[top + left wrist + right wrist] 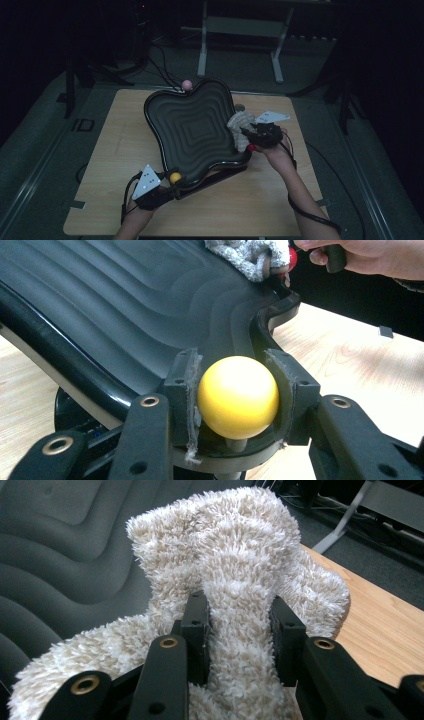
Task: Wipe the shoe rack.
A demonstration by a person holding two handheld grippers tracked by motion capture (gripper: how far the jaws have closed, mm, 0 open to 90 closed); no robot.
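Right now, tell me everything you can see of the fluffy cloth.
The fluffy cloth is cream-white with a shaggy, towel-like pile, bunched into soft folds rather than spread flat. The right gripper has its jaws closed on a pinched fold near the cloth's middle, so the rest billows around them. It rests against the right edge of the dark ridged tray, partly over the ribbed surface, beside the wooden table.

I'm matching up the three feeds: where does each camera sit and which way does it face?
High view: above the table's near side, looking forward and down; both forearms enter below.
Left gripper view: rides the left claw, facing its yellow ball and the black tray; the other hand shows.
Right gripper view: rides the right claw, facing the fluffy cloth.
Shared: tray and cloth.
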